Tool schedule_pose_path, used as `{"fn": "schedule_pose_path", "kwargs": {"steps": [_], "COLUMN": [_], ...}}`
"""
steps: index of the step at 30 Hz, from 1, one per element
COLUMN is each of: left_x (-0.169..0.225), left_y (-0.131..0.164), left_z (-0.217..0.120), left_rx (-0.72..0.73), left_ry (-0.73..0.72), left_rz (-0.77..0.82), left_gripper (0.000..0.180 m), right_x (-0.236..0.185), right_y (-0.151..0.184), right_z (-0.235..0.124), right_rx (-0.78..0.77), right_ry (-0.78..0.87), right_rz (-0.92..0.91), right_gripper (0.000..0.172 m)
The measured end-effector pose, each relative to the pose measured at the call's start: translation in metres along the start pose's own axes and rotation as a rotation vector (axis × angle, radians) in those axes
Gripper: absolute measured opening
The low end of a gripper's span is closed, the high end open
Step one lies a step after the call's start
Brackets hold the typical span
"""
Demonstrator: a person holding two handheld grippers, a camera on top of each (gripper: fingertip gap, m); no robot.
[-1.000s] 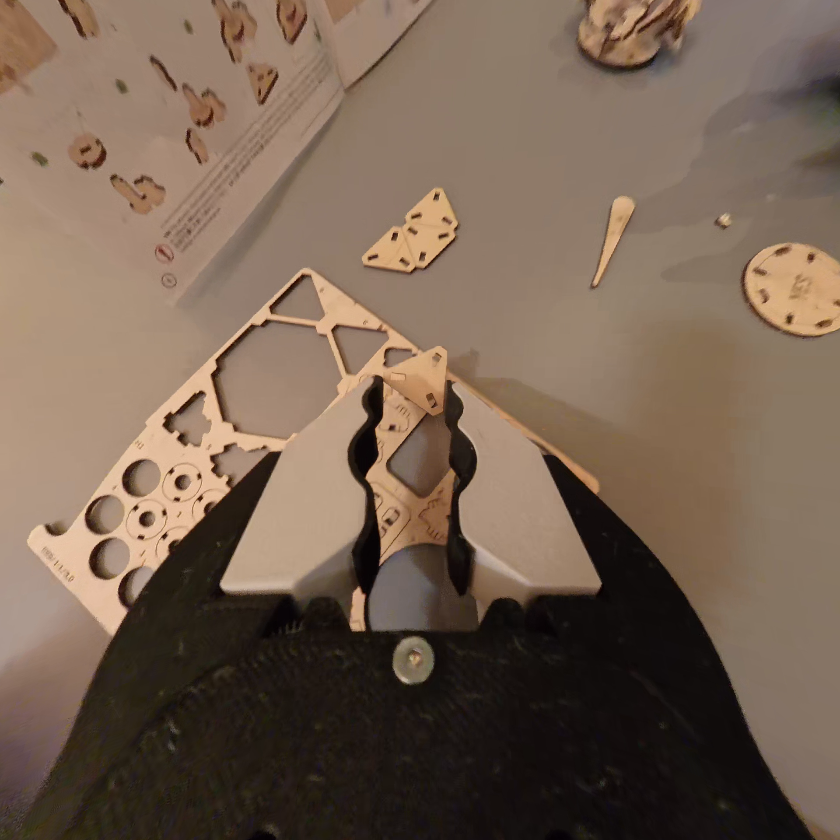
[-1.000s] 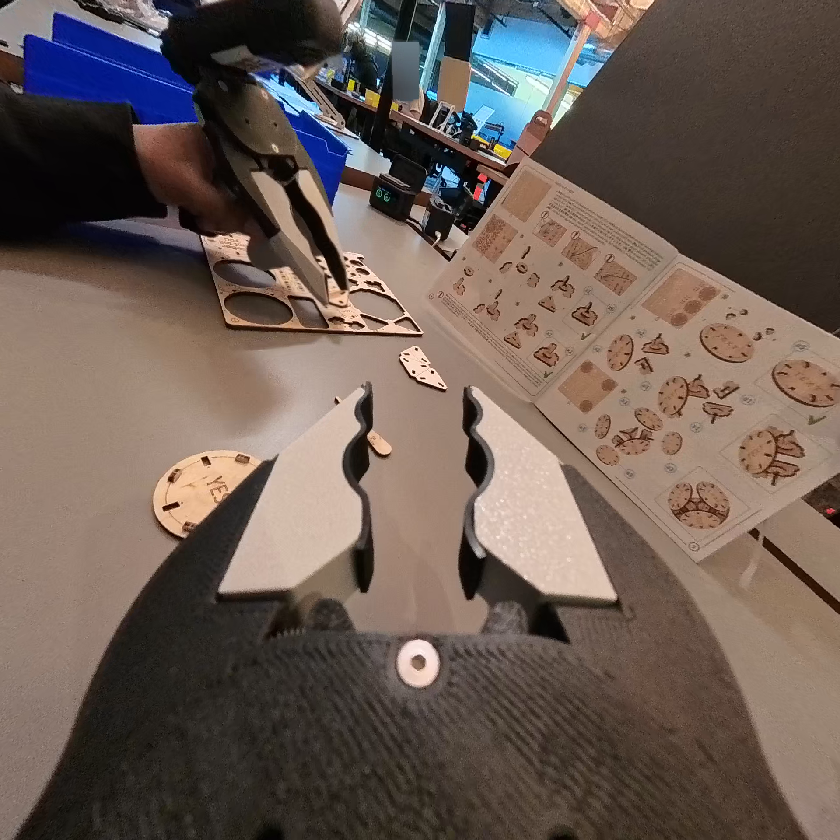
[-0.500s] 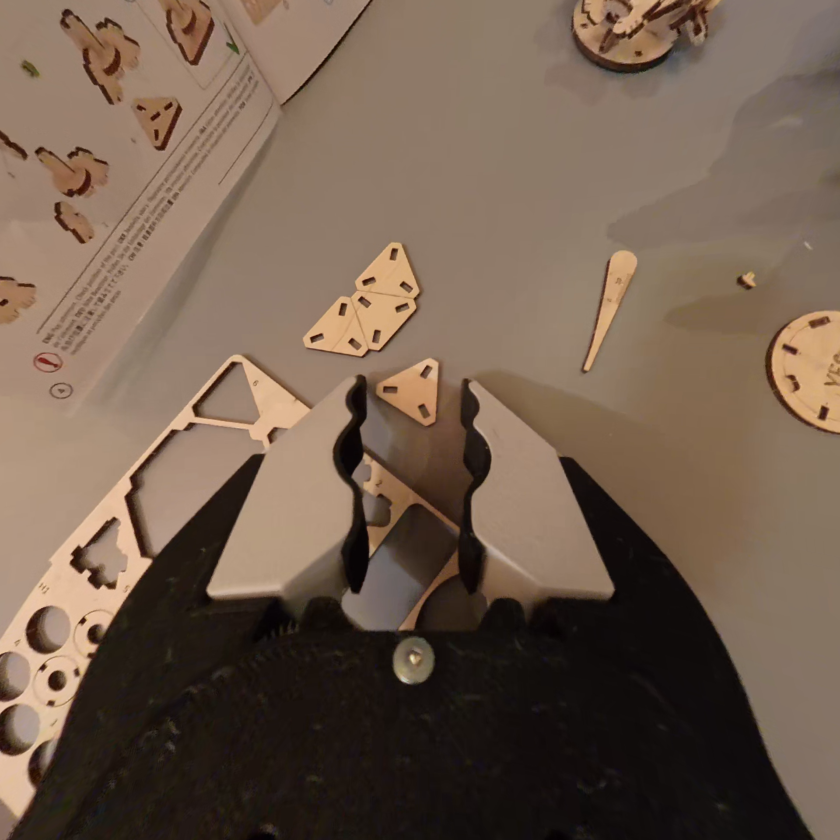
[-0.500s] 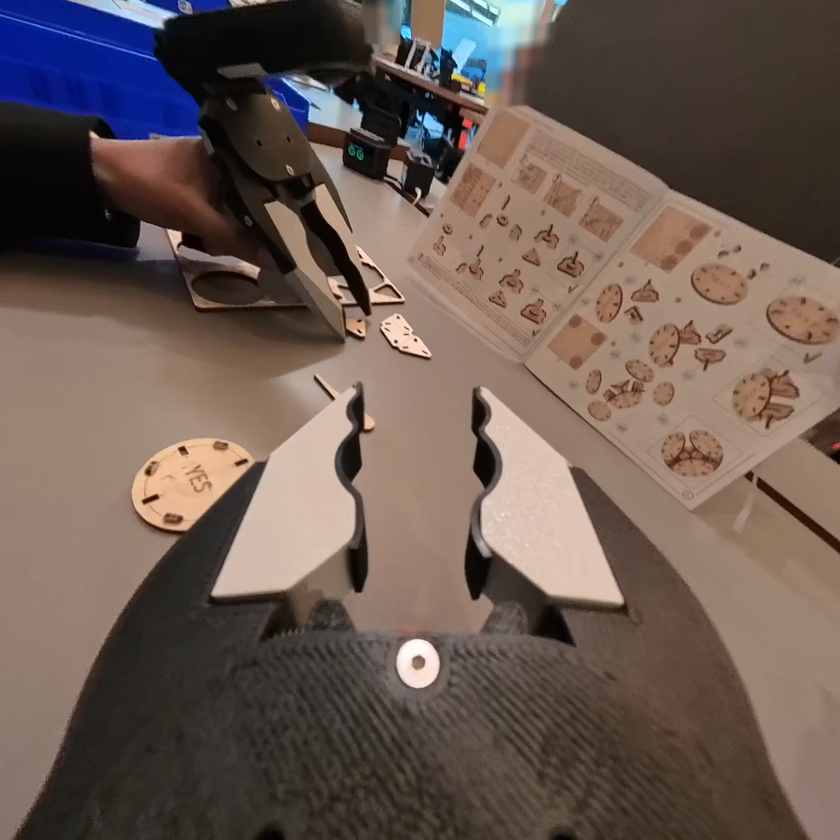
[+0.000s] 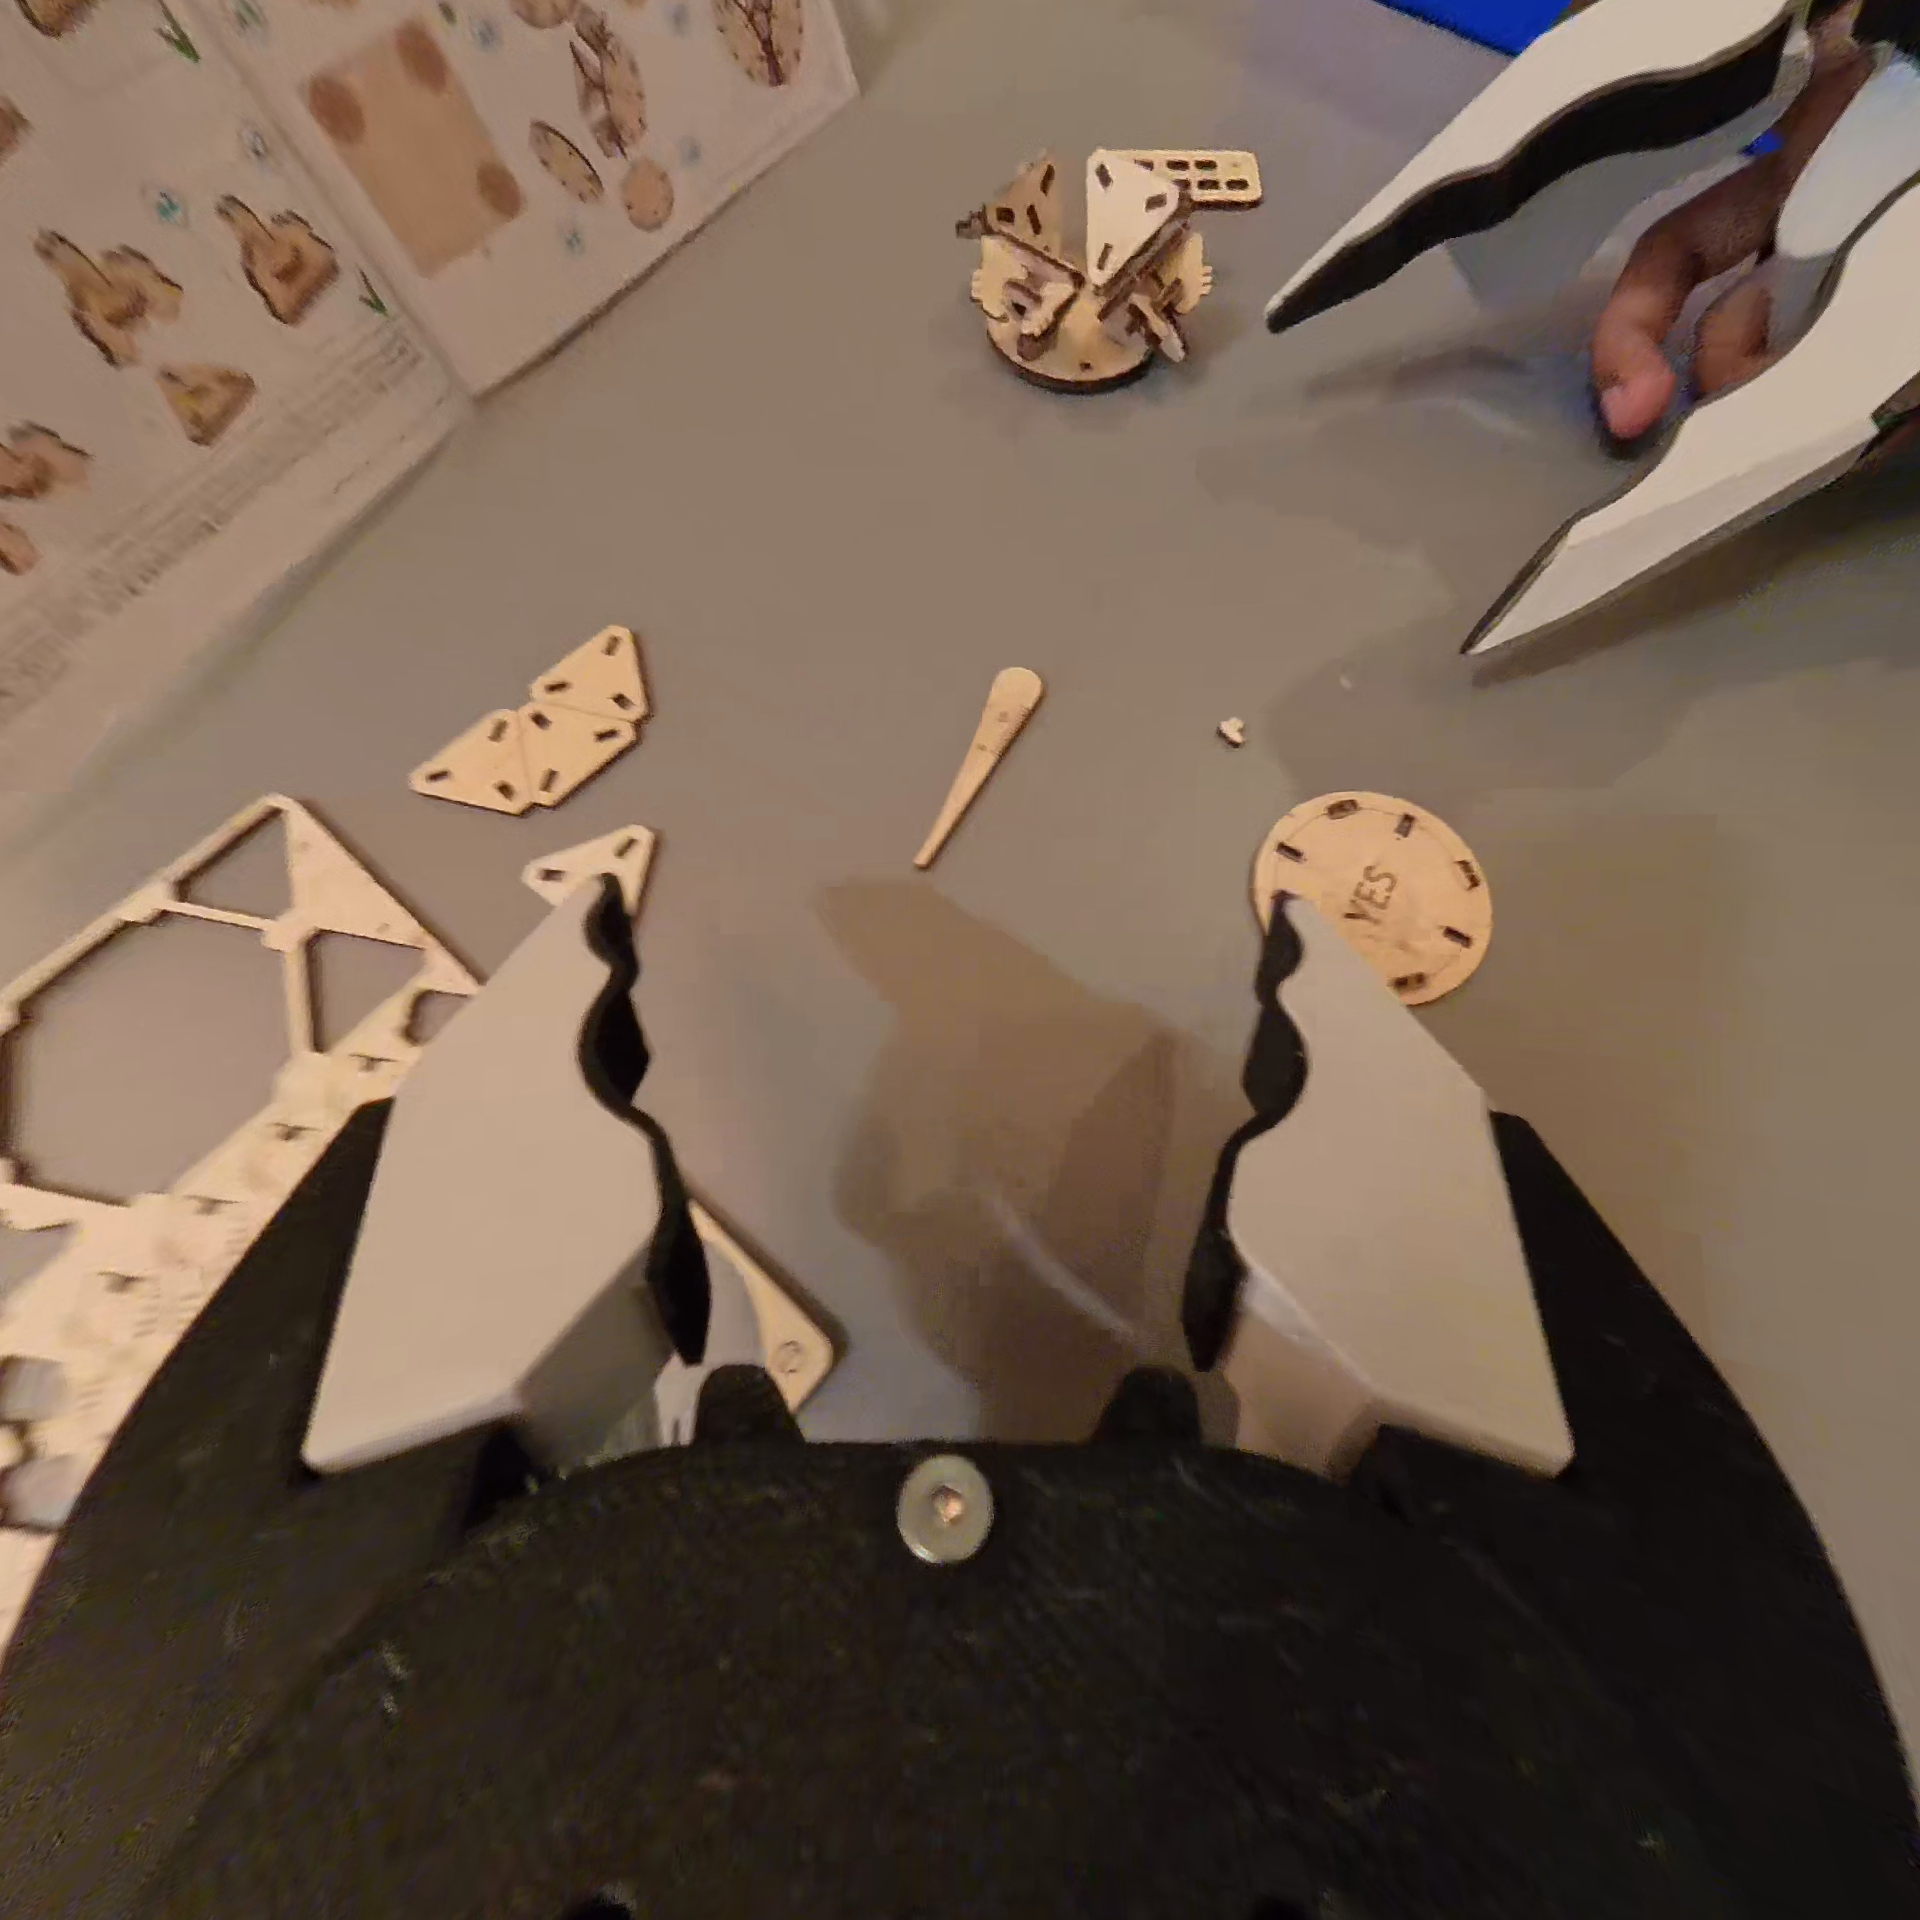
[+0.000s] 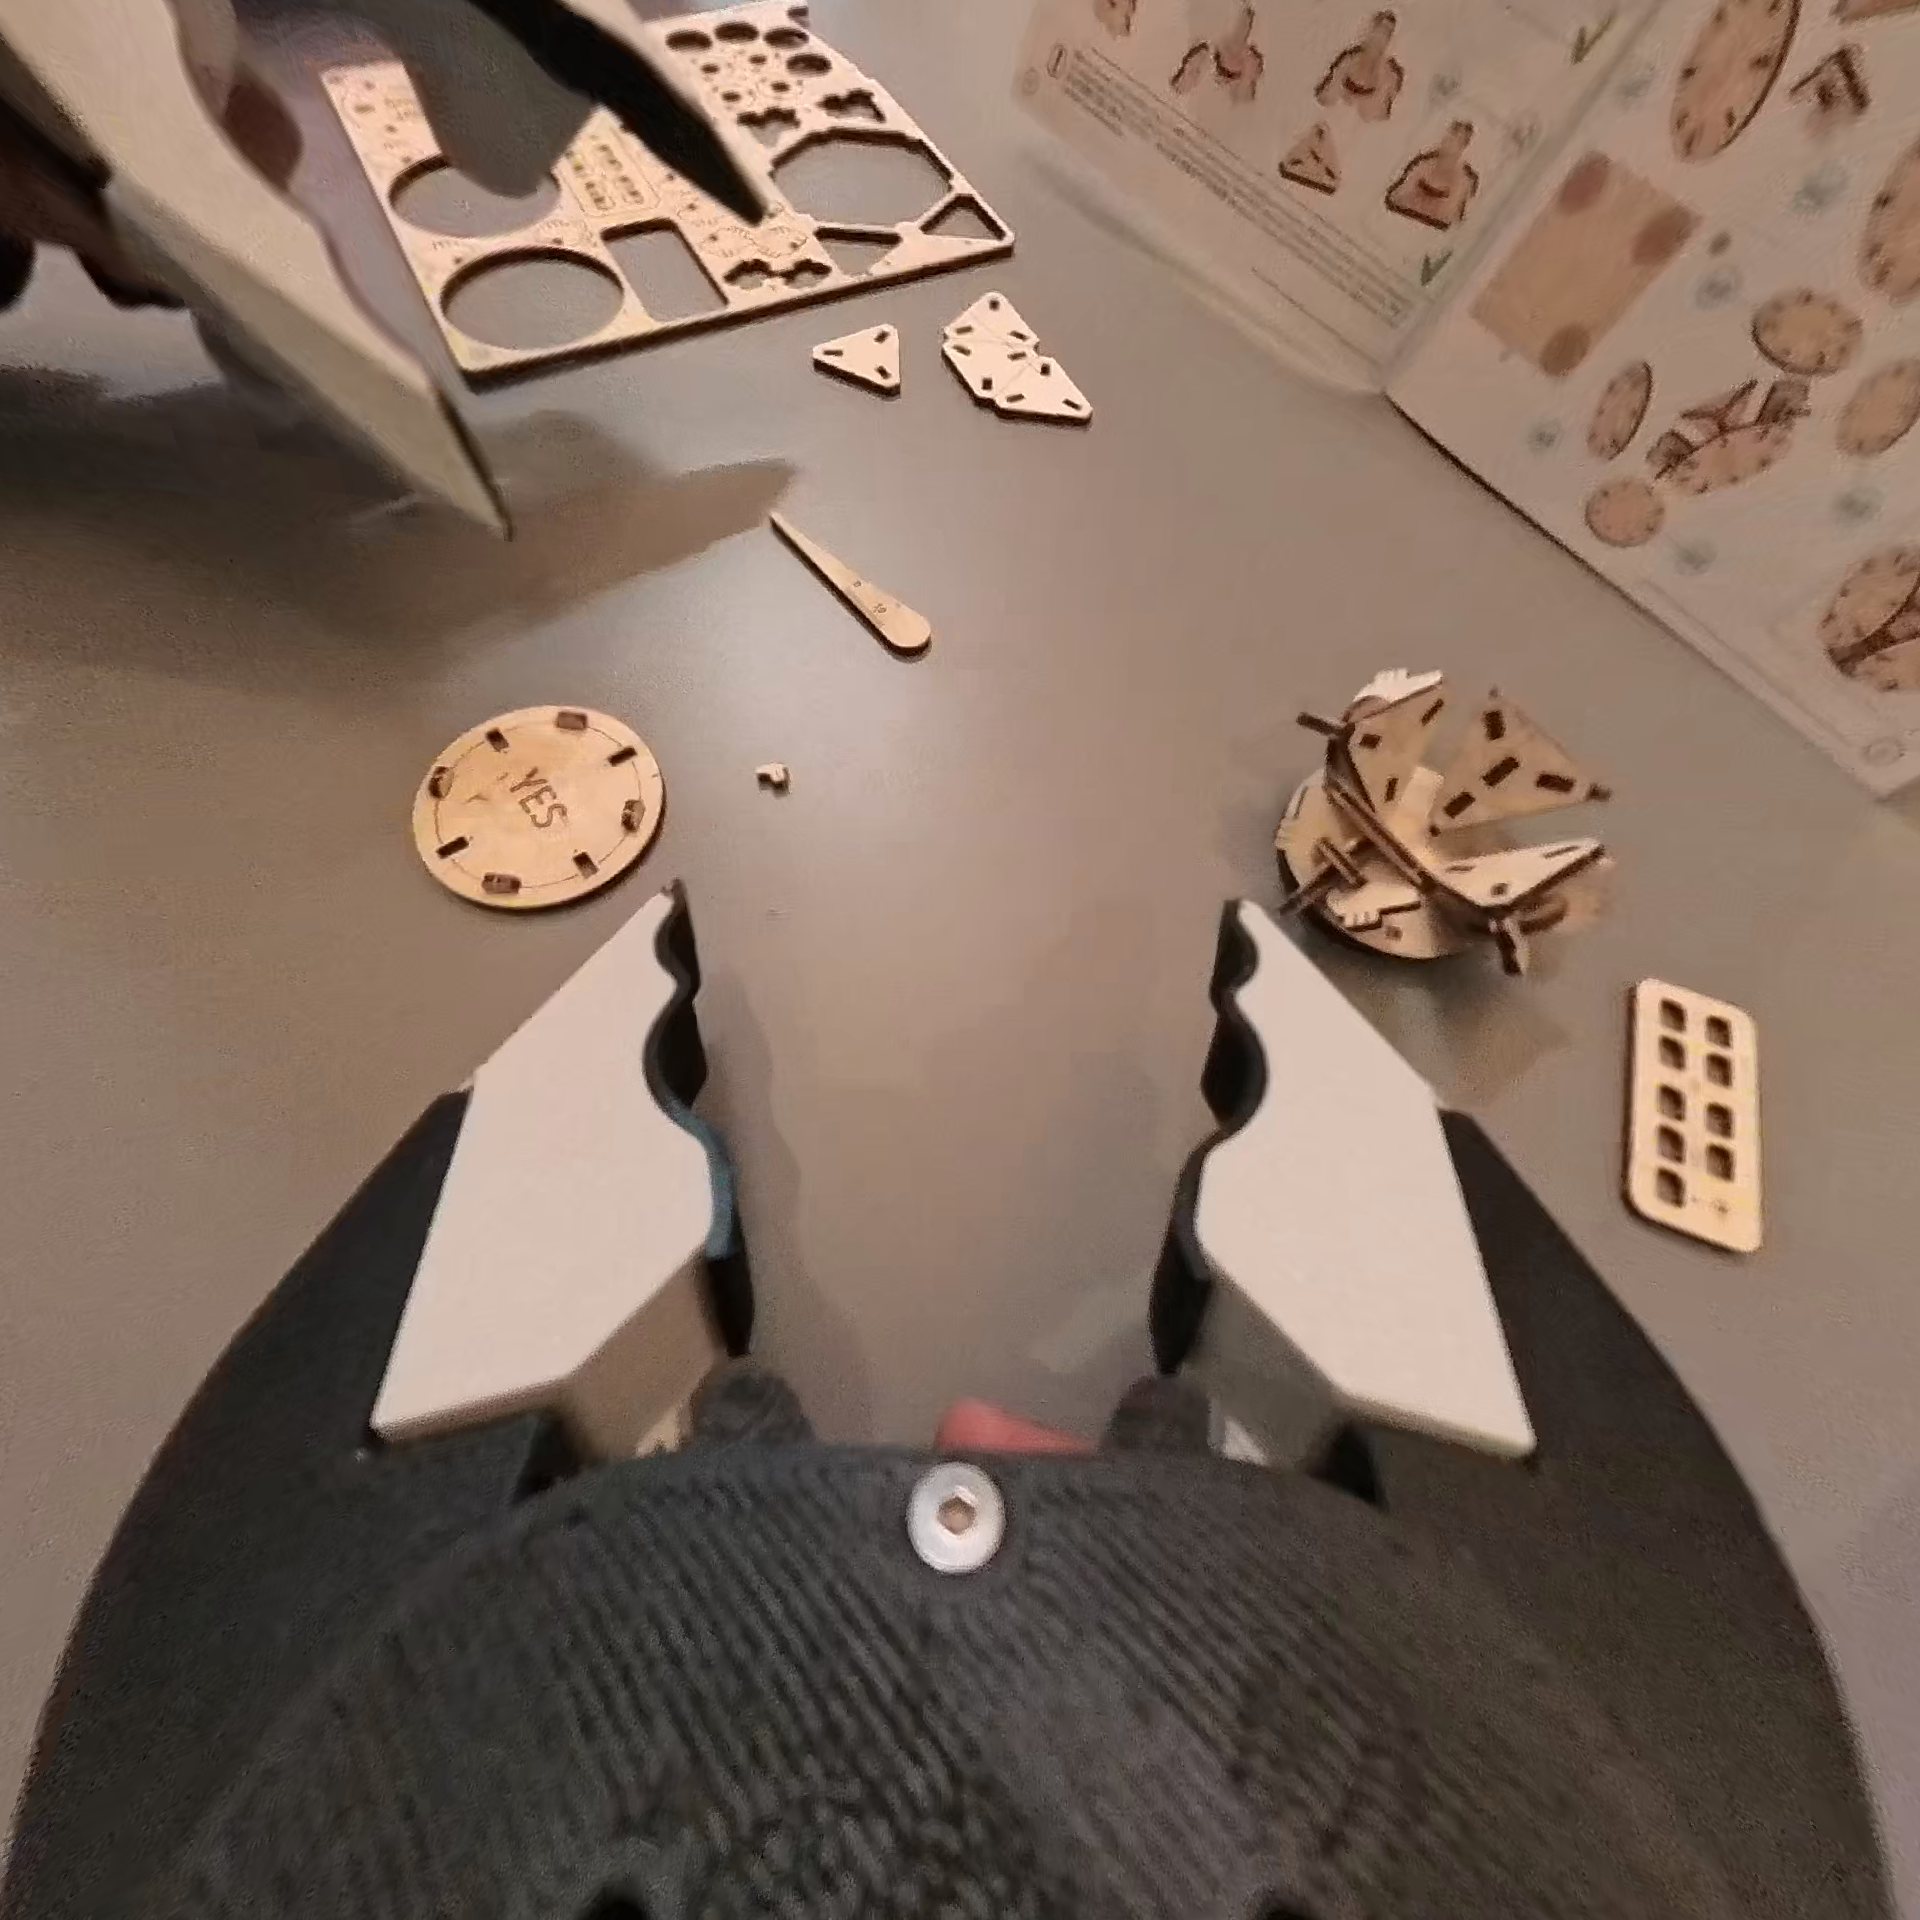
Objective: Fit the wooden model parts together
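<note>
Left gripper [image 5: 940,904]: jaws spread wide, nothing between the pads, only bare grey table [image 5: 935,540]. Its left fingertip overlaps the edge of a single wooden triangle [image 5: 597,868]; its right fingertip overlaps the rim of the round slotted disc [image 5: 1377,899].

Right gripper [image 6: 951,914]: jaws likewise wide apart and bare. Disc [image 6: 537,807] at 10 o'clock from its fingertips, partly built wooden model [image 6: 1439,831] at 2 o'clock, just beside the right fingertip.

Seen in the right wrist view only: slotted rectangular strip [image 6: 1694,1117] lying flat at 3 o'clock, and the full punched-out sheet [image 6: 665,197] at 11 o'clock with the left gripper above it. The left wrist view shows only that sheet's corner [image 5: 260,935] at 9 o'clock, plus a hand [image 5: 1683,301] behind the right gripper's fingers [image 5: 1507,177] at 1 o'clock.

Count, both views:
- disc, 1
- model, 1
- tapered wooden stick [image 5: 982,764], 1, at 12 o'clock from the left gripper
- single triangle, 1
- joined triangle panel [image 5: 540,727], 1
- small wood crumb [image 5: 1232,730], 1
- open instruction booklet [image 5: 312,208], 1, at 10 o'clock
</note>
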State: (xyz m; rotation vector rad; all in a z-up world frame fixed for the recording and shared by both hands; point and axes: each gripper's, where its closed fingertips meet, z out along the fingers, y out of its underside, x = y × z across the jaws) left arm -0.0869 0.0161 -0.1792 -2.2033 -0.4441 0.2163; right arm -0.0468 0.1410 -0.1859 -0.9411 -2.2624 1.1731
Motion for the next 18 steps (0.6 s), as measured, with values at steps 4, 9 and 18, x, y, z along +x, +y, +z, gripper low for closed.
{"fn": "schedule_pose_path", "kwargs": {"steps": [4,9,18], "left_x": [0.013,0.013,0.017], "left_y": [0.01,0.016,0.025], "left_z": [0.014,0.029,0.035], "left_rx": [-0.039,-0.106,-0.173], "left_ry": [0.027,-0.046,-0.003], "left_rz": [-0.024,0.026,-0.018], "left_gripper": [0.137,0.141,0.142], "right_x": [-0.002,-0.004,-0.003], "right_y": [0.011,0.022,0.023], "right_z": [0.006,0.015,0.016], "right_rx": [-0.077,-0.169,-0.173], "right_ry": [-0.002,-0.024,-0.023], "right_rz": [-0.002,0.036,0.042], "right_gripper": [0.112,0.116,0.118]}}
